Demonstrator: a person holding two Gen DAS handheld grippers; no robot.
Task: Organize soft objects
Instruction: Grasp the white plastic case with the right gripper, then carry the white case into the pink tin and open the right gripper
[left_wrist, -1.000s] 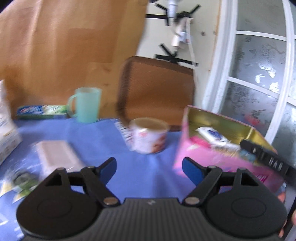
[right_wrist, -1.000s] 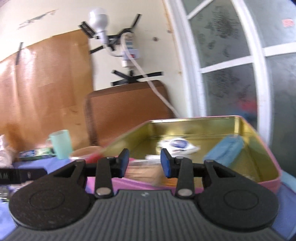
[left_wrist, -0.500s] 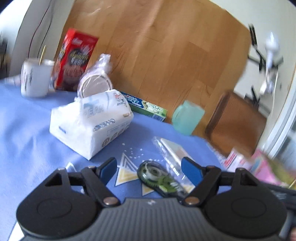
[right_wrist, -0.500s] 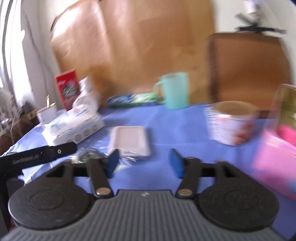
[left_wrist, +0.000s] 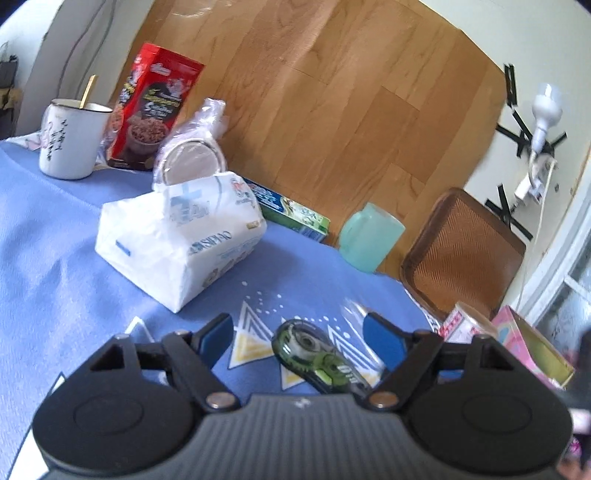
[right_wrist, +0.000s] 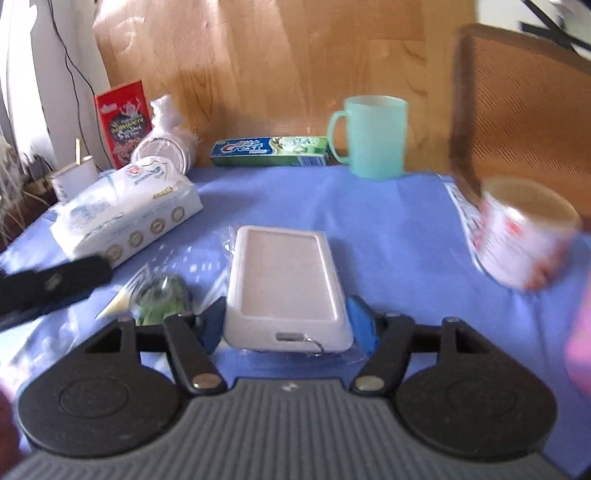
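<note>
Blue tablecloth (right_wrist: 388, 221); right claw (right_wrist: 288, 325) astride case (right_wrist: 284, 280).

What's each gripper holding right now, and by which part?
Nothing held. Left gripper open above the green tape dispenser. Right gripper straddles the white case, jaws closing, not visibly gripping.

The left gripper (left_wrist: 298, 332) stood with its blue-padded jaws wide apart above a blue tablecloth (left_wrist: 48, 258), a green correction-tape dispenser (left_wrist: 319, 356) lying between them, untouched. Beyond lay a white tissue pack (left_wrist: 177, 243), with a Crest toothpaste box (left_wrist: 291, 214) and a mint-green cup (left_wrist: 371, 238) along the wooden panel (left_wrist: 332, 110). A white enamel mug (left_wrist: 72, 138), a red cereal box (left_wrist: 155, 110) and bagged round plates (left_wrist: 192, 155) stood at far left; a pink tin (left_wrist: 532, 347) sat at right.
</note>
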